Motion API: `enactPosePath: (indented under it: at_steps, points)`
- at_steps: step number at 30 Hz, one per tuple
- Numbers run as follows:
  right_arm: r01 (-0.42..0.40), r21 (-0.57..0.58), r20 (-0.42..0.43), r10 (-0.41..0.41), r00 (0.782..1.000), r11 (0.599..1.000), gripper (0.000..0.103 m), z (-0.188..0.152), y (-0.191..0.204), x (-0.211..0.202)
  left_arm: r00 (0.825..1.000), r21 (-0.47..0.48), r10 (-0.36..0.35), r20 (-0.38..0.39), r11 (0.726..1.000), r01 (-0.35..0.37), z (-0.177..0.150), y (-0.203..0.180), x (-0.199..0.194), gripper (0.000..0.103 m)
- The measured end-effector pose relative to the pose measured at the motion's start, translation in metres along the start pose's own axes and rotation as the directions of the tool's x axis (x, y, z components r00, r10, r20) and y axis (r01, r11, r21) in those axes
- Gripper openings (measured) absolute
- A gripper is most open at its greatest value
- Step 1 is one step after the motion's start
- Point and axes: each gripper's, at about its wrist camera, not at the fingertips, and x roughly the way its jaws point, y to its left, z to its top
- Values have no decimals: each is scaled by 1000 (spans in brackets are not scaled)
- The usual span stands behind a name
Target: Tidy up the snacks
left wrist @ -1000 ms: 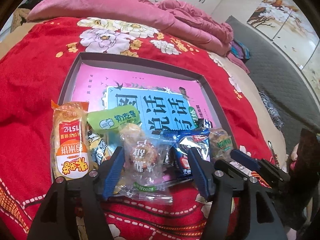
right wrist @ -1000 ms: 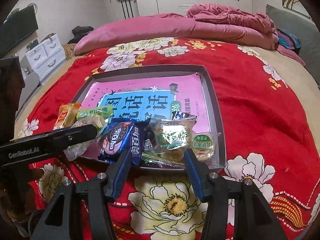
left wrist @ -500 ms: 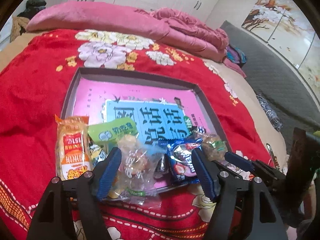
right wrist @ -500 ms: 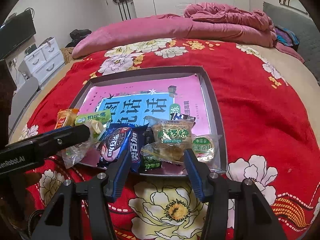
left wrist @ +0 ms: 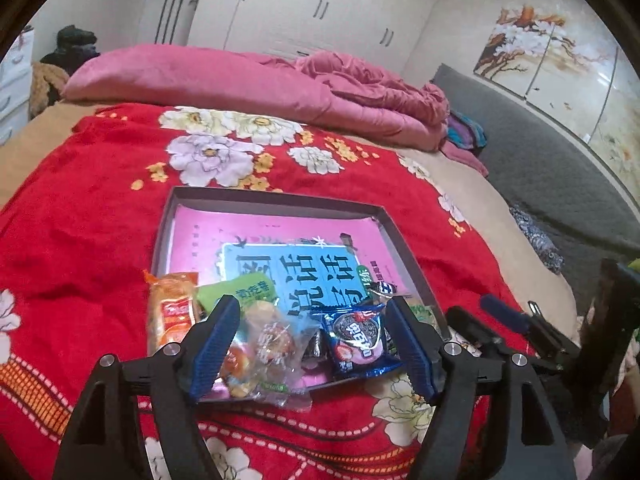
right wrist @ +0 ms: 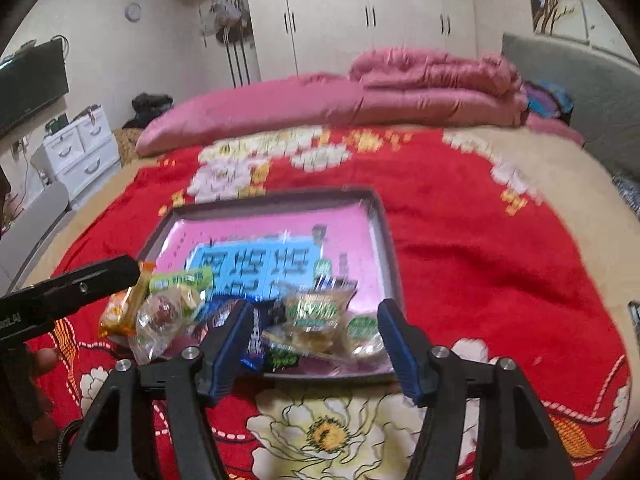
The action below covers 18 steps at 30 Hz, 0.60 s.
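Observation:
A dark-rimmed tray (left wrist: pixel 280 198) with a pink and blue printed sheet inside lies on the red floral blanket. Snacks crowd its near edge: an orange packet (left wrist: pixel 172 312), a green packet (left wrist: pixel 240 290), a clear bag of pastries (left wrist: pixel 268 352) and a blue cookie pack (left wrist: pixel 358 338). My left gripper (left wrist: pixel 311 308) hovers above them, its jaws opening, pressing on nothing. My right gripper (right wrist: pixel 316 310) hangs over a green-labelled pastry pack (right wrist: pixel 312 322) and a round green cake (right wrist: pixel 362 328). Its jaws are also opening and clear of both. The right view is blurred.
Pink quilts and a pillow (left wrist: pixel 208 76) lie across the far end of the bed. A grey headboard (right wrist: pixel 580 92) stands at the right and white drawers (right wrist: pixel 76 148) at the left. My left gripper's black finger (right wrist: pixel 96 278) reaches in beside the tray (right wrist: pixel 272 198).
Both grippers have risen and drawn back from the snacks, and both pairs of jaws stand wider. The snacks look smaller and lie in the tray's near edge as before.

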Motion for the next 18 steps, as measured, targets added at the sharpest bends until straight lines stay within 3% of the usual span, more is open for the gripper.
enactPosePath:
  at_steps: [8, 18]
  points:
    - [29, -27, 78, -27, 997, 999, 76, -1, 5, -38, 996, 20, 68, -52, 998, -67, -24, -6, -20, 77]
    - [31, 14, -10, -31, 999, 999, 87, -39, 8, -56, 982, -30, 161, -101, 986, -165, -61, 2, -41, 77]
